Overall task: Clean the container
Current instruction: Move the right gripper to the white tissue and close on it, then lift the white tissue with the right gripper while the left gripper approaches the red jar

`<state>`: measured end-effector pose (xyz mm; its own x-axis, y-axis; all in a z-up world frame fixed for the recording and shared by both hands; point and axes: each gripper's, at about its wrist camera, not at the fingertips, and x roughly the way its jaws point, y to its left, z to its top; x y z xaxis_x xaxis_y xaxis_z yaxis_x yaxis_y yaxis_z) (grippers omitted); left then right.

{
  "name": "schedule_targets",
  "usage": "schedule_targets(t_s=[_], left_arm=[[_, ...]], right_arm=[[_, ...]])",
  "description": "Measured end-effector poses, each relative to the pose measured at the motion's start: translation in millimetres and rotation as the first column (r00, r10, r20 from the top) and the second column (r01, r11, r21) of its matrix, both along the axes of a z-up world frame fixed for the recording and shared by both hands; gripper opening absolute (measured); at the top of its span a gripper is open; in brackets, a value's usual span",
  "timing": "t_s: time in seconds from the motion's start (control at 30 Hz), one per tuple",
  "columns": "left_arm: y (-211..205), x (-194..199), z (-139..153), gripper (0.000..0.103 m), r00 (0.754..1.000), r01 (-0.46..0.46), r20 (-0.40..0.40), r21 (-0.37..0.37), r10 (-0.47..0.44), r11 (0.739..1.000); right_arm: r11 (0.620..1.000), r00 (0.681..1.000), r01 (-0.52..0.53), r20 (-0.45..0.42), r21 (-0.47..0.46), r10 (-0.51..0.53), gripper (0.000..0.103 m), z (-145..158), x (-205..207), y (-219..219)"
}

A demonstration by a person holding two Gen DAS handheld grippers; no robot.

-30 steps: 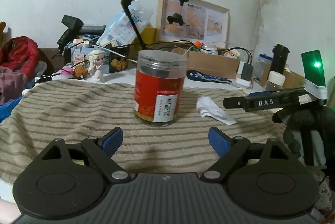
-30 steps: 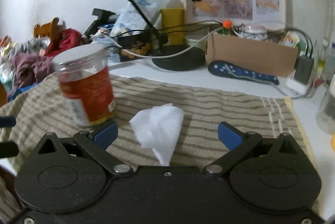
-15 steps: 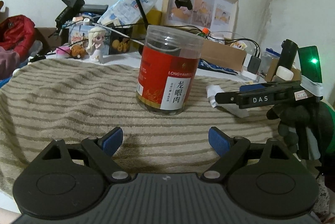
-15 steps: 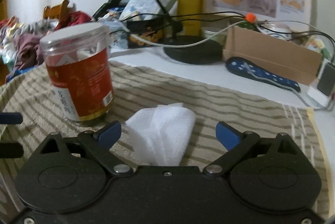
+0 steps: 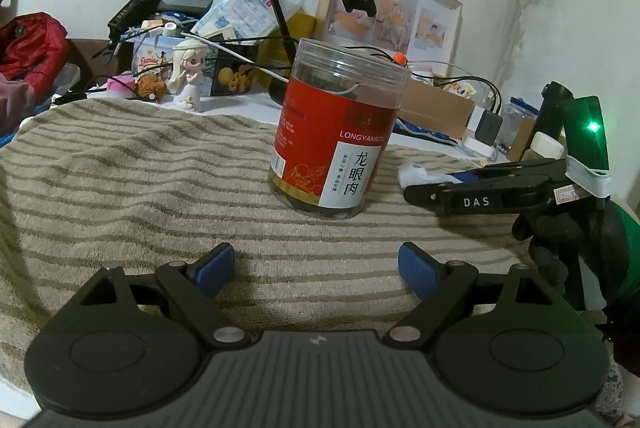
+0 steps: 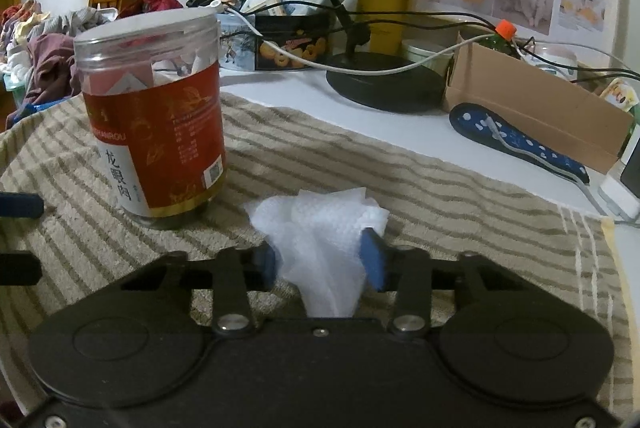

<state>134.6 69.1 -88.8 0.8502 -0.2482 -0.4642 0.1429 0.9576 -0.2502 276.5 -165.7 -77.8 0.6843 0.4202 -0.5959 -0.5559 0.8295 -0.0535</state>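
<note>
- Left wrist view: left gripper [image 5: 316, 268] spread wide, blue pads [image 5: 214, 266] well apart, nothing between them.
- Positioned low over the striped towel [image 5: 120, 180] that covers the surface.
- Container [image 5: 340, 132] upright on the towel, ahead of the gripper and slightly to the right, apart from both pads. Clear plastic wall and clear lid, red label with a white panel of Chinese characters.
- Right gripper [image 5: 416, 188] visible from the side at the right edge, marked "DAS", held in a black-gloved hand [image 5: 560, 240]. Tips just beside the container, not touching it. White tissue [image 5: 412, 172] visible at the tips.
- Doll figurine [image 5: 190, 72] and assorted clutter along the back of the surface.
- Right wrist view: right gripper [image 6: 320, 260] closed most of the way, both blue pads [image 6: 374, 260] pressed against the tissue [image 6: 320, 228], which bunches up between them and fans out forward.
- Container [image 6: 154, 116] upright on the towel [image 6: 440, 196], ahead and to the left of the gripper, near the tissue but apart from it. Something white seen through its clear upper wall; whether inside or behind cannot be told.
- Cardboard box [image 6: 532, 108] and black lamp base [image 6: 384, 84] on the bare white surface [image 6: 420, 136] beyond the towel.
</note>
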Motion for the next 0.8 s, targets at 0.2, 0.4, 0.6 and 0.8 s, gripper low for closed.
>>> schedule_targets(t_s=[0.2, 0.4, 0.6, 0.8], left_arm=[[1, -10, 4, 0.089, 1.0, -0.016, 0.008, 0.003, 0.016, 1.0], [-5, -19, 12, 0.089, 1.0, -0.003, 0.027, 0.009, 0.003, 1.0], [-10, -22, 15, 0.089, 0.999, 0.008, 0.035, 0.014, -0.008, 1.0], [-10, -23, 15, 0.089, 0.999, 0.01, 0.037, 0.016, -0.01, 1.0]], right_arm=[[0.957, 0.985, -0.014, -0.163, 0.291, 0.064, 0.012, 4, 7, -27], [0.875, 0.942, 0.113, -0.331, 0.471, 0.056, 0.013, -7, 23, -61], [0.976, 0.991, 0.046, -0.135, 0.211, -0.017, 0.024, 5, 1, -42], [0.992, 1.0, 0.011, -0.006, 0.127, -0.011, 0.017, 5, -8, -34]])
